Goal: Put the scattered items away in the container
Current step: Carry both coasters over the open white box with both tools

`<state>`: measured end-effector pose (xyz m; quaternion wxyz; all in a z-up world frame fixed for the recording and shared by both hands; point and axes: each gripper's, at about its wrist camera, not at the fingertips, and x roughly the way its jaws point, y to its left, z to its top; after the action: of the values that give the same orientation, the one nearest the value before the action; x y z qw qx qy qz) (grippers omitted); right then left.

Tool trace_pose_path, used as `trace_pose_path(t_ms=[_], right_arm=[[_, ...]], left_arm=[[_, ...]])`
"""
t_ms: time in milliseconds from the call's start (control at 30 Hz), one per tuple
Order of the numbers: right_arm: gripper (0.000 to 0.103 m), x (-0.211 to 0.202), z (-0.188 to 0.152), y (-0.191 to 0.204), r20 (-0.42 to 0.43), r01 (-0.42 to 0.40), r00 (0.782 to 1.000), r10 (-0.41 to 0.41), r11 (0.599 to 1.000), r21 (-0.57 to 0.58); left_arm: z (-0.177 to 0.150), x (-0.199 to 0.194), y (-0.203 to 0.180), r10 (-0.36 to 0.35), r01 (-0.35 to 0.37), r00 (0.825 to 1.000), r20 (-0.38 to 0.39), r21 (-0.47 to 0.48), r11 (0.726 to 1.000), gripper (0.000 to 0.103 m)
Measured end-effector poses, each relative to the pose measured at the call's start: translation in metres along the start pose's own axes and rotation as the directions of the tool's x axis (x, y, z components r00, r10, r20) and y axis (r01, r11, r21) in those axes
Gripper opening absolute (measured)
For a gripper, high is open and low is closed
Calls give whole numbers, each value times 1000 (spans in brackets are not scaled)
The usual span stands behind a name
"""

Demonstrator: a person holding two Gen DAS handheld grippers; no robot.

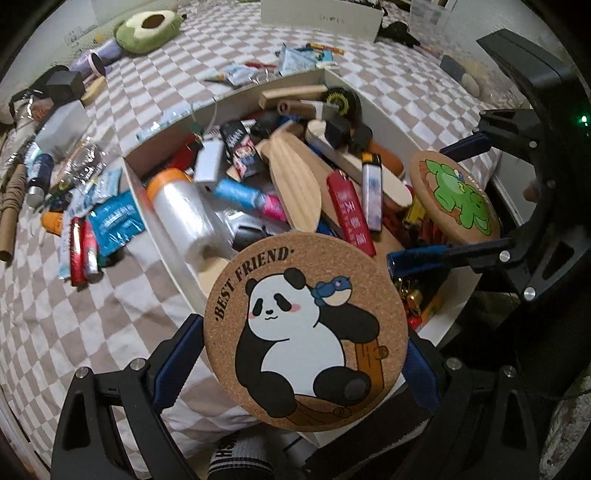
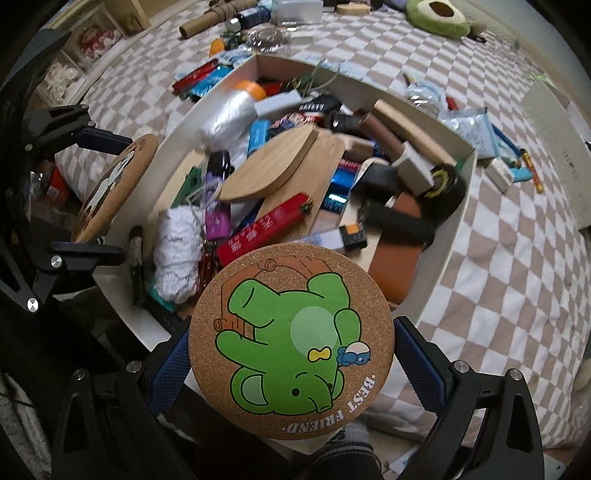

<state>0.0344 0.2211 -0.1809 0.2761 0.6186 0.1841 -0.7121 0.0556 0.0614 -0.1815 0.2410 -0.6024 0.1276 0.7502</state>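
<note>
**Two cork coasters held over a full white box**

L gripper (image 1: 306,365), seen from its own wrist cam: its blue-padded fingers (image 1: 177,354) are spread wide and pinch a round cork coaster printed with a panda, a small blue bird and "BEST FRIEND" (image 1: 306,339) by its opposite edges. The coaster faces the cam, above the near rim of the shallow white rectangular container (image 1: 162,229).

R gripper (image 2: 291,350), from its own cam: fingers (image 2: 168,363) likewise wide apart, gripping a round cork coaster printed with a green elephant (image 2: 291,339) edge to edge; the print appears upside down. It too is over the container's near rim.

Each gripper w/ its coaster shows at the side of the other's view, just beside each other.

Container is crowded: wooden leaf-shaped boards (image 1: 291,184), a red lighter w/ white characters (image 1: 347,206), a clear plastic roll w/ orange cap (image 1: 181,210), a white-and-blue lighter (image 1: 371,192), a black cylinder (image 2: 399,221), more small bits.

It sits on a beige-and-white checked bed cover (image 1: 74,302). Still scattered on the cover: blue foil packets (image 1: 114,221), red tubes (image 1: 77,254), a green avocado plush (image 1: 147,29), a cardboard tube (image 2: 207,20).
</note>
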Motion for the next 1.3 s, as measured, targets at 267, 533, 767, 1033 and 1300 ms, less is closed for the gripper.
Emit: trace_pose_path(t_ms=[267,533,767,1033,1300], right_arm=[[100,12,-2,6,-40,-30,999,29,999,-26],[100,23,-5,7,-73,-58,996,55,998,-36],[100,24,-7,7,-59,-59,997,56,997,-45],[103,27,-10,11,-65,-47,997,41,995,-86],[103,28,-10,5,-76,-37,997,31,996,-85]], left_arm=[[-3,17,-4,-49,49,997,-61,-1,999,97],[-6,27,-4,-63,62,993,-101,-6,998,97],[-7,34,-11,-72,74,989,-128,10,997,97],[-10,35,-20,-86,94,985,-146,44,995,97],[-17,43,-29,-110,131,973,-205,90,987,97]])
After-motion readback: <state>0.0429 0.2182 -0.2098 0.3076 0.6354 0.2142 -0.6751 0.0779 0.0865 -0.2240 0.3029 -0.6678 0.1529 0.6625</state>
